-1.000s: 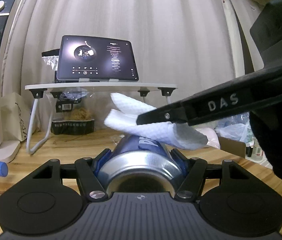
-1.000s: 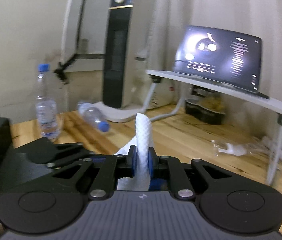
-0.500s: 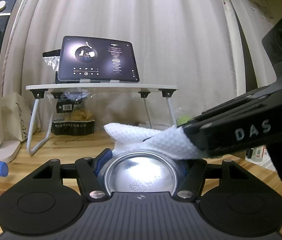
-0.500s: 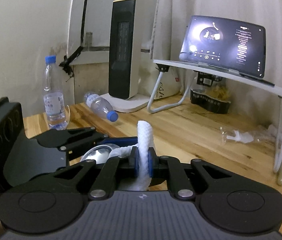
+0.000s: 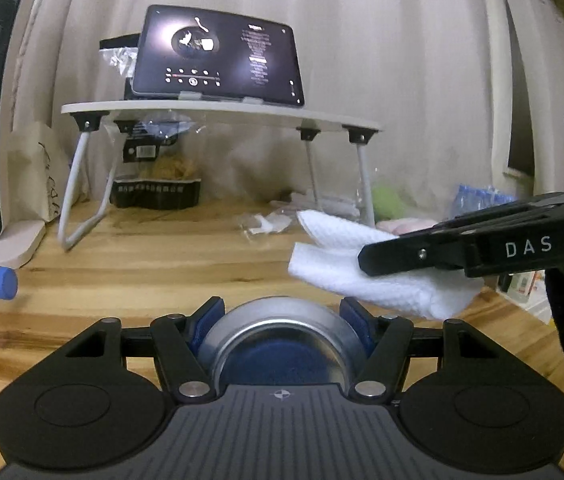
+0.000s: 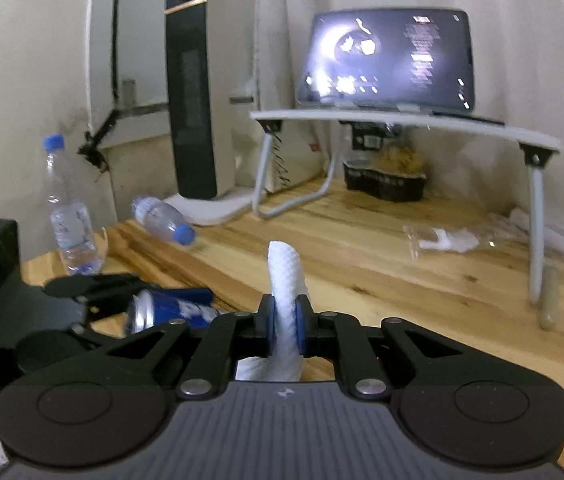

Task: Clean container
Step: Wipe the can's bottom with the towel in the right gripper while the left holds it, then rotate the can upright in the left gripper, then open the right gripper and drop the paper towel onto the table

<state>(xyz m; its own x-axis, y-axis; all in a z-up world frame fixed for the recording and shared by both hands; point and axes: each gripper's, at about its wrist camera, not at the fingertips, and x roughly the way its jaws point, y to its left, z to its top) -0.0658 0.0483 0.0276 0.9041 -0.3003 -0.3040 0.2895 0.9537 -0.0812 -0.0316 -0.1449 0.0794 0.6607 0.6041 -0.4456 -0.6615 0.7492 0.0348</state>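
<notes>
In the left wrist view, your left claw (image 5: 282,316) is squeezed around the blue drink can (image 5: 282,344), held above the wooden table (image 5: 141,272). The white paper towel (image 5: 366,276) floats just right of the can, not touching it.

In the right wrist view, your right claw (image 6: 284,326) pinches that towel (image 6: 285,280). The can (image 6: 169,312) sits to its left. I think you are between wipes. Next, bring the towel back onto the can.

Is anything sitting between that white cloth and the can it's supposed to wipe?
Nothing visible does. The right gripper pinches the white cloth, and the left gripper grips the can. In the left wrist view the cloth hangs just to the right of the can, apart from it, with only bare wooden table behind the gap.
</notes>
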